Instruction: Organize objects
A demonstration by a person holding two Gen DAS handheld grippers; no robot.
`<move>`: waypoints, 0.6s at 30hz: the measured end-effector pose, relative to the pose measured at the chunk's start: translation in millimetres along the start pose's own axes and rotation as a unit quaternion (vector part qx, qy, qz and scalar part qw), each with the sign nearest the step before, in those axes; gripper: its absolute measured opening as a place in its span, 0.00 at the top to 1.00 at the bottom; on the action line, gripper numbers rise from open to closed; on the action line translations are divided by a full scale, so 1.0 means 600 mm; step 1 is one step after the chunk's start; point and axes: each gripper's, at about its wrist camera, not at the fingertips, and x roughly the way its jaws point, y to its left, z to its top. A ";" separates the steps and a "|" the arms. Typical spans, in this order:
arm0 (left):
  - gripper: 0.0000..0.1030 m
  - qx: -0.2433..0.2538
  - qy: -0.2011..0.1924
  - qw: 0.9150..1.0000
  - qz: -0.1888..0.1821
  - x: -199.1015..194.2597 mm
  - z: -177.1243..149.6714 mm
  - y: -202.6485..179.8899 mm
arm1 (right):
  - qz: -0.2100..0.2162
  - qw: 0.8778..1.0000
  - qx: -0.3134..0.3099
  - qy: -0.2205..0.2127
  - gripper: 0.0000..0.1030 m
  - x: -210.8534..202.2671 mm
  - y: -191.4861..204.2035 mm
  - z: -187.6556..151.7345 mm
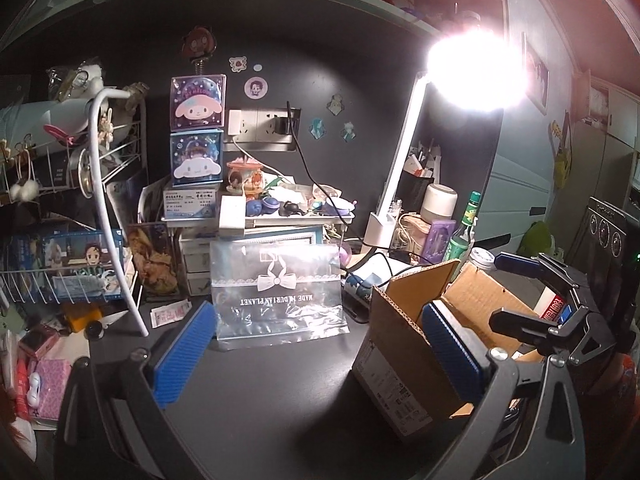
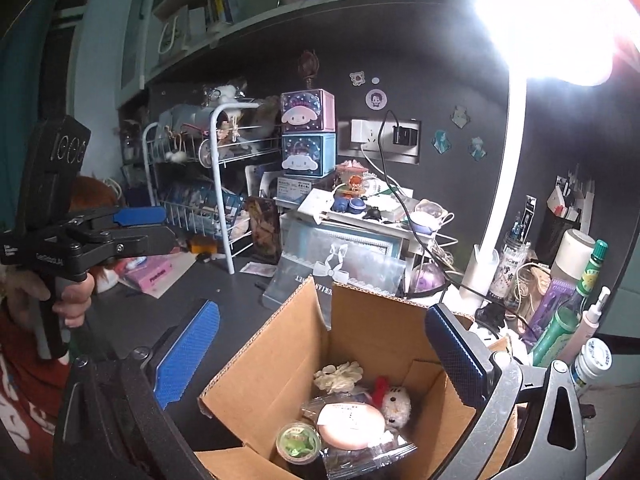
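Note:
An open cardboard box (image 2: 280, 344) stands on the dark desk. It holds a small white plush (image 2: 396, 400), a pink round packet (image 2: 348, 420), a green-lidded cup (image 2: 298, 440) and a crumpled white item (image 2: 340, 374). My right gripper (image 2: 320, 344) is open and empty above the box. My left gripper (image 1: 320, 344) is open and empty, low over the desk, left of the box (image 1: 404, 344). A clear plastic bag with a bow print (image 1: 276, 284) leans upright beyond it. The right gripper also shows in the left wrist view (image 1: 516, 288), and the left gripper in the right wrist view (image 2: 156, 224).
A white wire rack (image 1: 100, 200) with cards and trinkets stands at the left. Small drawers (image 1: 192, 256) topped with clutter and two character boxes (image 1: 196, 132) sit at the back. A lit desk lamp (image 1: 400, 152), bottles (image 2: 576, 312) and cables crowd the right. Pink packets (image 1: 52, 384) lie at the desk's left edge.

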 end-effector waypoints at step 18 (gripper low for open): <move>0.01 0.004 0.002 1.000 0.003 0.004 -0.001 0.002 | 0.000 1.000 0.011 -0.001 0.00 0.002 -0.007 -0.006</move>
